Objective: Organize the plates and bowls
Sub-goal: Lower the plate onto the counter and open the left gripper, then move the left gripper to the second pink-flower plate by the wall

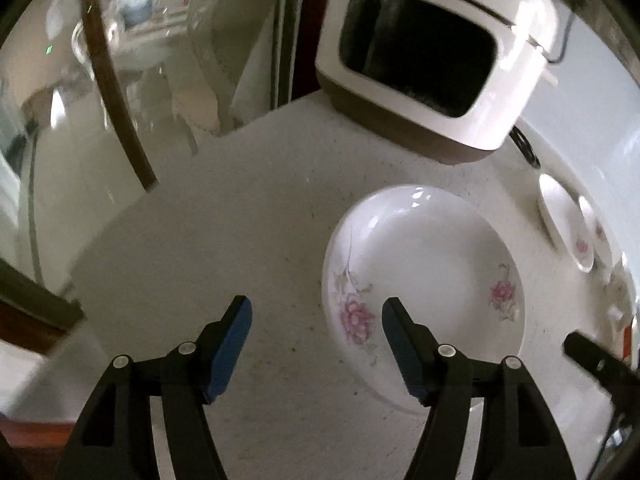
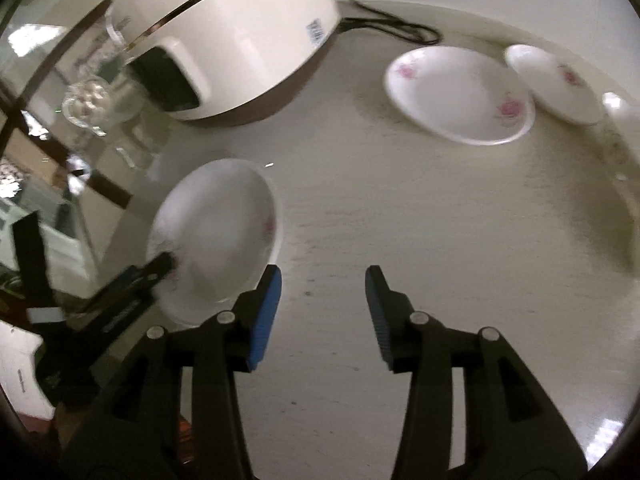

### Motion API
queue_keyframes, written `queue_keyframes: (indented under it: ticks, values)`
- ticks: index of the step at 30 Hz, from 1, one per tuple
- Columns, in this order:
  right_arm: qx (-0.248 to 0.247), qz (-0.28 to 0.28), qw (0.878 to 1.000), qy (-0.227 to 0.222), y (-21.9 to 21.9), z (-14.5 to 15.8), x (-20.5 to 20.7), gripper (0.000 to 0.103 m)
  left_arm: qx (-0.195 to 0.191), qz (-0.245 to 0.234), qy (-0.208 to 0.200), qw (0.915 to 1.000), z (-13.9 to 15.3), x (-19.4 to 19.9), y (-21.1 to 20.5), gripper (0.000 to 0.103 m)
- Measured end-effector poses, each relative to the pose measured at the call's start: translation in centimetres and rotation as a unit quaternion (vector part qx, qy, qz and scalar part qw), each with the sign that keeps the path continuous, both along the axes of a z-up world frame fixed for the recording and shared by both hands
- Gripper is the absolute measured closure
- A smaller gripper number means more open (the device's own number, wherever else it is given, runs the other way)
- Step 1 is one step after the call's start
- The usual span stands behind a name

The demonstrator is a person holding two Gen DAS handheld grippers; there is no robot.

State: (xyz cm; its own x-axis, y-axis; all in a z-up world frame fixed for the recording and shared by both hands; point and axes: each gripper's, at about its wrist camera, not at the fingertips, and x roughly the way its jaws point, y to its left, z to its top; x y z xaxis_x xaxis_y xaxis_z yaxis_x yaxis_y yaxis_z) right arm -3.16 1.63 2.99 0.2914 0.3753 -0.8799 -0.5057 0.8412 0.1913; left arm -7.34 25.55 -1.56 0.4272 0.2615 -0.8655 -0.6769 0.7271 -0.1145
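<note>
A white floral bowl (image 1: 424, 276) sits on the pale countertop (image 1: 240, 240), just right of my left gripper (image 1: 316, 312), which is open and empty; its right finger overlaps the bowl's near rim. The same bowl (image 2: 218, 236) lies left of my right gripper (image 2: 324, 284), also open with nothing between its fingers. The left gripper's black finger (image 2: 136, 280) reaches over that bowl's left side. Two more floral plates, a large plate (image 2: 460, 96) and a small plate (image 2: 556, 84), rest at the far right; they appear edge-on as plates (image 1: 568, 224) in the left wrist view.
A white rice cooker (image 1: 436, 60) with a brown base stands at the back, its rice cooker body (image 2: 224, 36) and black cord (image 2: 392, 28) visible. Glass cabinet panes (image 1: 120, 80) border the counter's left. The counter edge (image 1: 36, 416) drops off near left.
</note>
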Motion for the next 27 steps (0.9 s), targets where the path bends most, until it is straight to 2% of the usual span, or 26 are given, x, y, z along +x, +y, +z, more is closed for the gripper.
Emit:
queue_keyframes:
  ticks: [2, 5, 7, 8, 10, 13, 14, 15, 17, 19, 23, 27]
  values:
    - [-0.013, -0.014, 1.0, -0.007, -0.8, 1.6, 0.4, 0.054, 0.012, -0.025, -0.001, 0.9996, 2.4, 0.5, -0.1, 0.035]
    - [-0.035, -0.027, 0.999, -0.026, -1.5, 4.0, 0.8, 0.039, 0.047, -0.072, -0.021, 0.9961, 6.3, 1.8, -0.7, 0.035]
    - [-0.042, -0.043, 0.997, -0.039, -2.2, 5.7, 1.0, 0.036, 0.076, -0.126, -0.027, 0.9887, 8.3, 3.2, -1.7, 0.035]
    - [-0.046, -0.053, 0.997, -0.04, -2.7, 6.5, 1.1, 0.034, 0.093, -0.164, -0.024, 0.9818, 9.2, 4.1, -2.5, 0.035]
    - [-0.049, -0.07, 0.995, -0.042, -3.1, 7.5, 1.5, 0.033, 0.086, -0.218, -0.025, 0.9717, 10.6, 5.4, -3.3, 0.035]
    - [-0.063, -0.101, 0.992, -0.046, -3.9, 9.0, 1.4, 0.029, 0.069, -0.25, -0.027, 0.9654, 11.9, 6.6, -3.2, 0.034]
    - [-0.066, -0.115, 0.99, -0.05, -4.2, 9.5, 1.2, 0.027, 0.062, -0.269, -0.028, 0.9608, 12.4, 7.3, -3.4, 0.033]
    - [-0.065, -0.126, 0.989, -0.052, -4.4, 9.8, 1.1, 0.023, 0.061, -0.282, -0.026, 0.9572, 12.6, 7.8, -3.8, 0.033]
    - [-0.064, -0.154, 0.985, -0.049, -5.1, 10.0, 1.1, 0.023, 0.077, -0.317, -0.014, 0.9451, 12.8, 8.5, -5.0, 0.033]
    - [-0.06, -0.174, 0.982, -0.041, -5.9, 9.8, 1.4, 0.023, 0.081, -0.334, -0.018, 0.9389, 12.7, 8.6, -5.1, 0.033]
    - [-0.073, -0.178, 0.981, -0.027, -7.7, 8.3, 2.7, 0.023, 0.089, -0.333, -0.027, 0.9381, 13.2, 9.1, -5.9, 0.033]
    - [-0.086, -0.151, 0.985, -0.009, -9.4, 7.1, 4.2, 0.023, 0.064, -0.301, -0.029, 0.951, 13.0, 10.0, -7.2, 0.033]
